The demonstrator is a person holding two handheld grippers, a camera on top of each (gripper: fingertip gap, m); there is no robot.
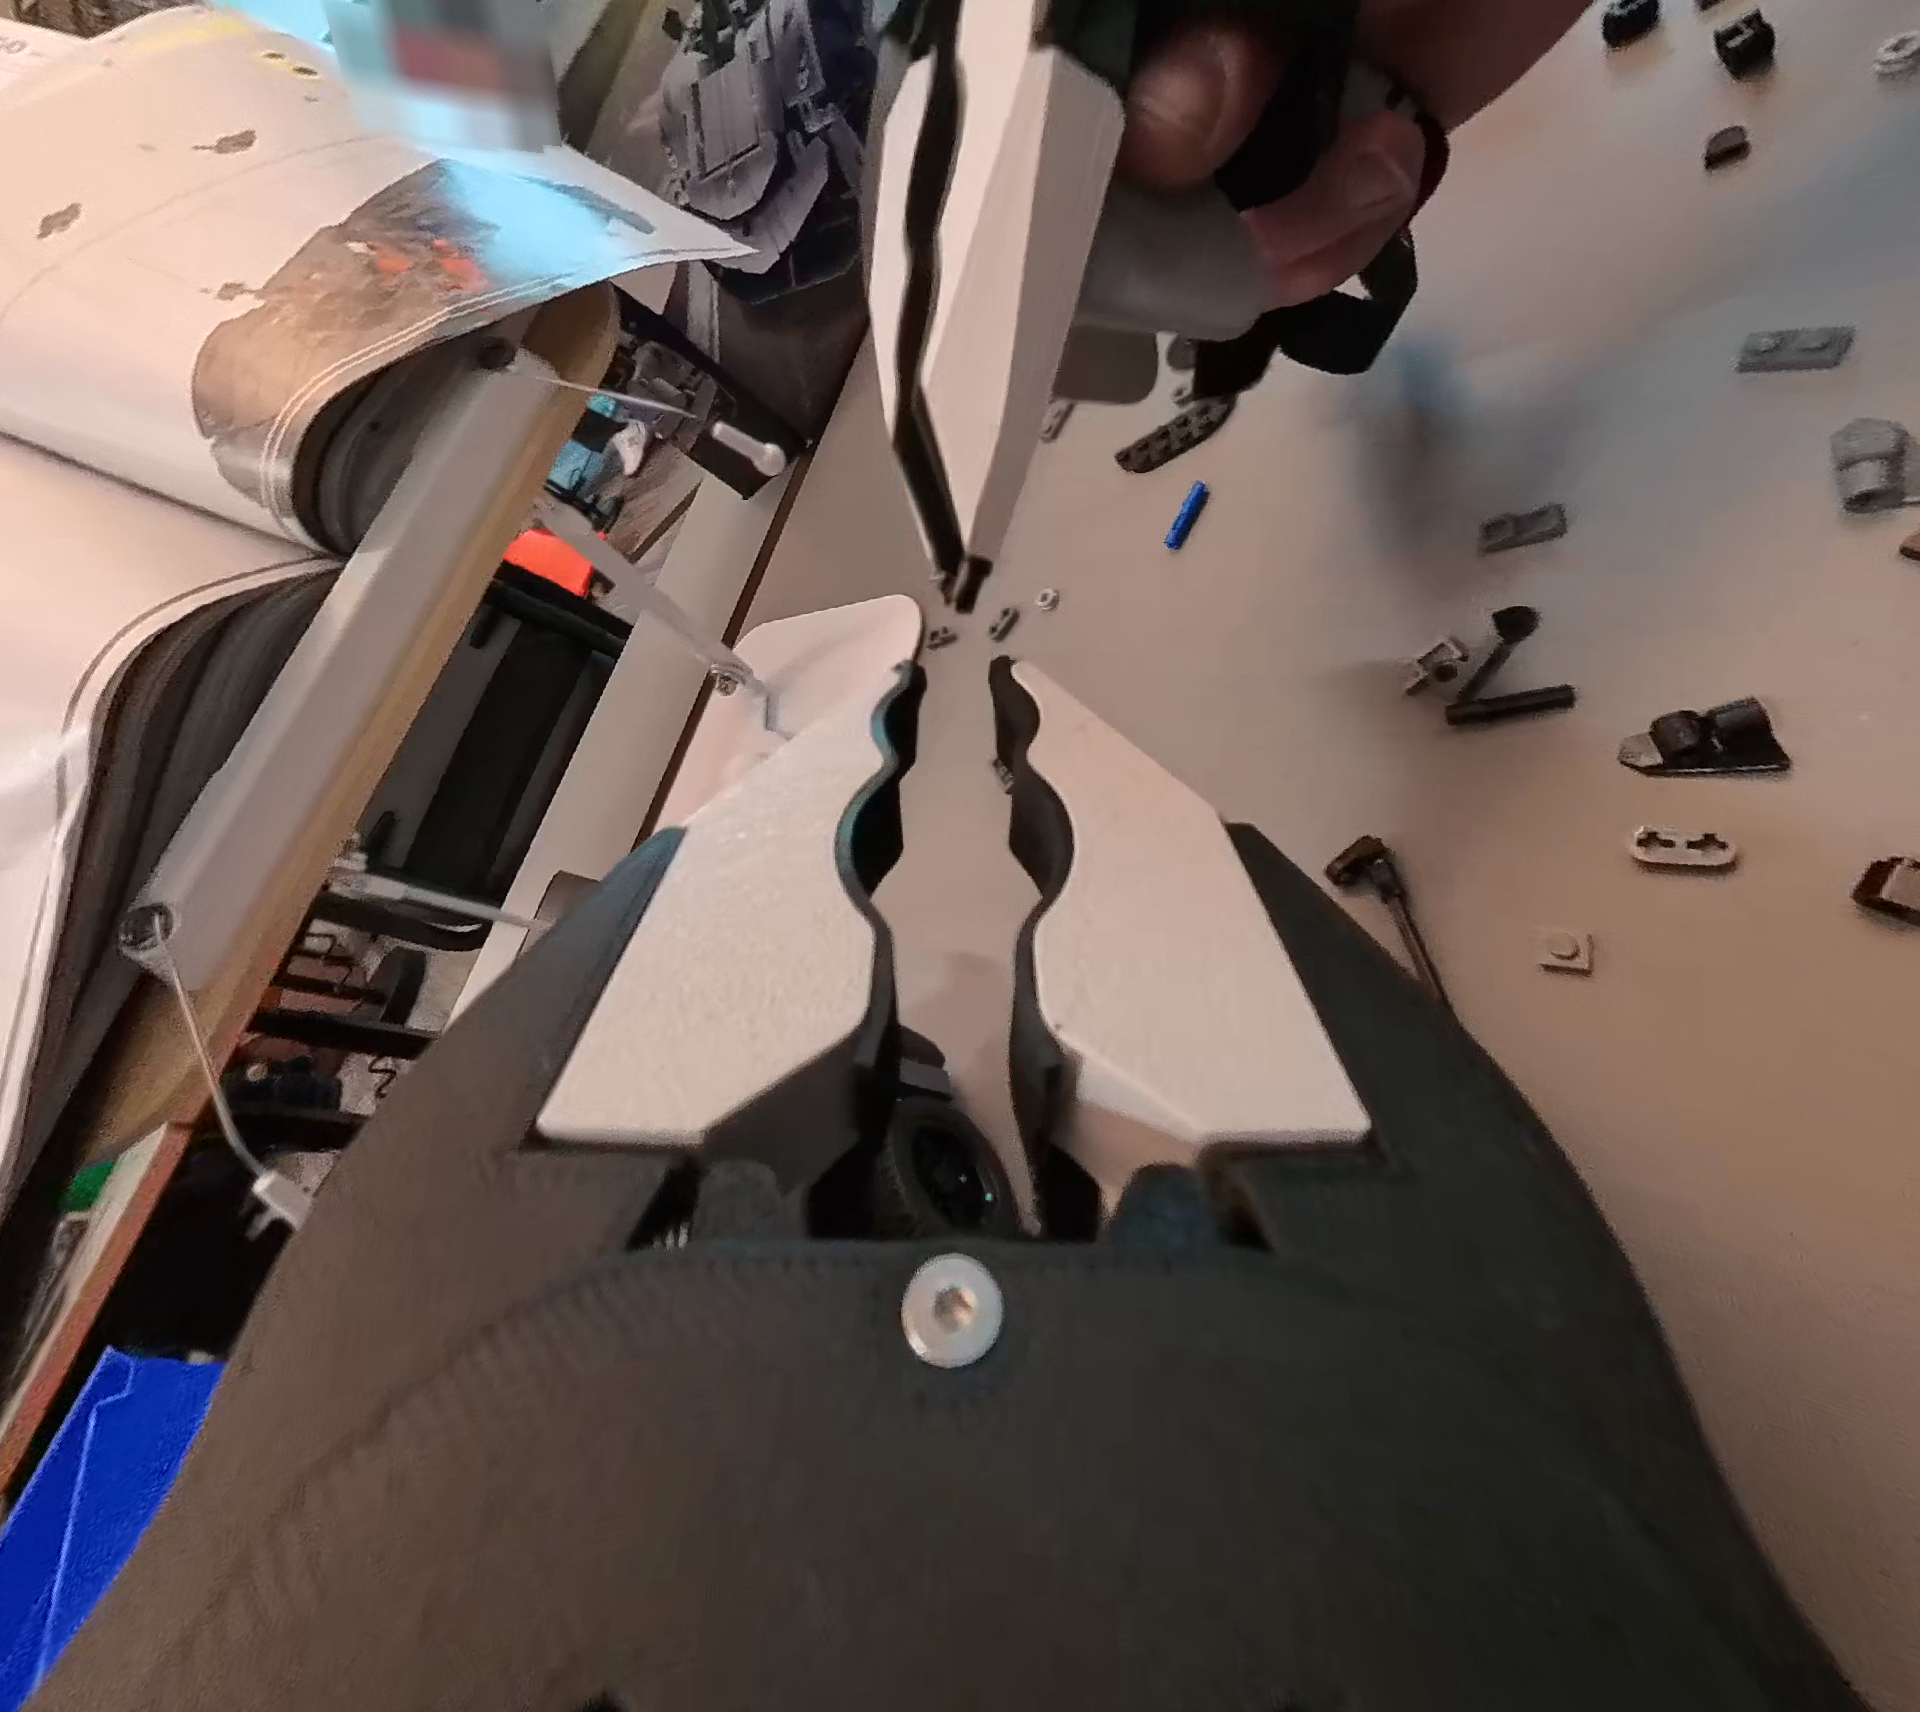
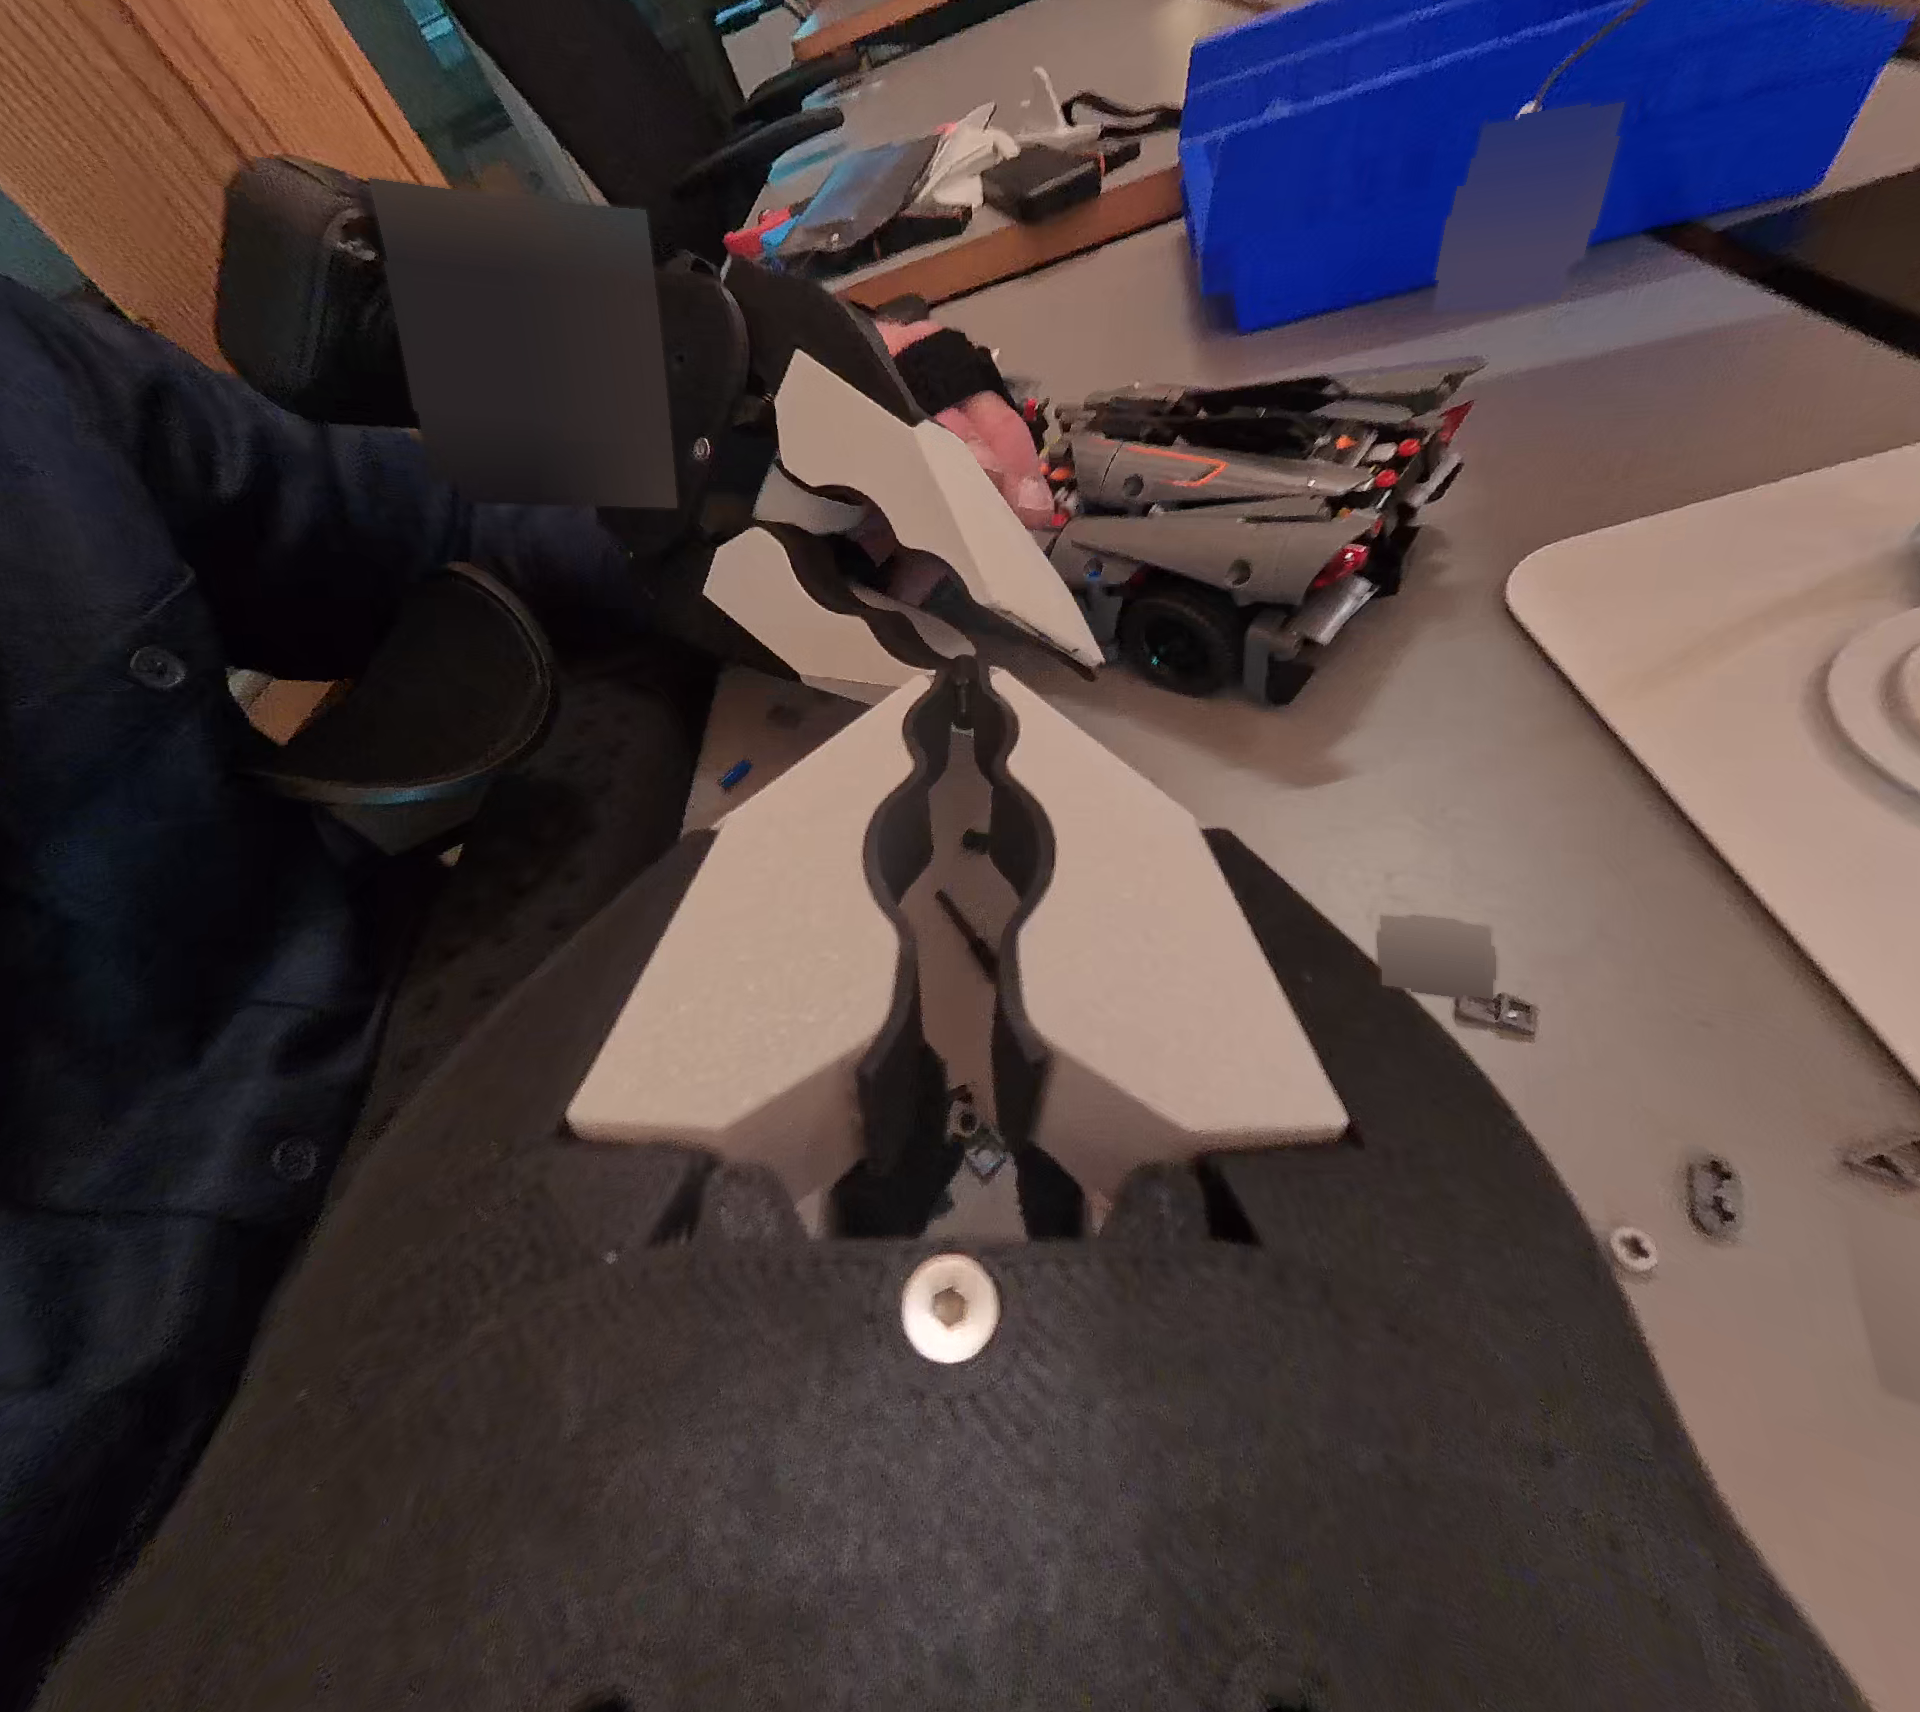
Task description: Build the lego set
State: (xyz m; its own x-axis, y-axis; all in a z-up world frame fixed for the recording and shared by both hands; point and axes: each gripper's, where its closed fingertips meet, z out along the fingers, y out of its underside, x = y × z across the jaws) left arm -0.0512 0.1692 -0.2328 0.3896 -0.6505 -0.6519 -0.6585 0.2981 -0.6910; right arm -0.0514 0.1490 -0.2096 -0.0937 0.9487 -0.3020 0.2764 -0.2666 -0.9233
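The matte white, wavy-edged right gripper (image 2: 961, 691) is pinching a small black plastic pin (image 2: 962, 698) at its tips, while the matching left gripper (image 1: 956, 670) is hovering slightly parted, empty, just below it.

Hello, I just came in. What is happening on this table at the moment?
A person is building a Lego set with a two-finger tool in each hand. The right tool is shut on a small black piece, held up just in front of the left tool, which is open and empty. Many loose grey and black pieces lie scattered on the table, with an open instruction booklet to one side. A mostly built grey car stands farther back.
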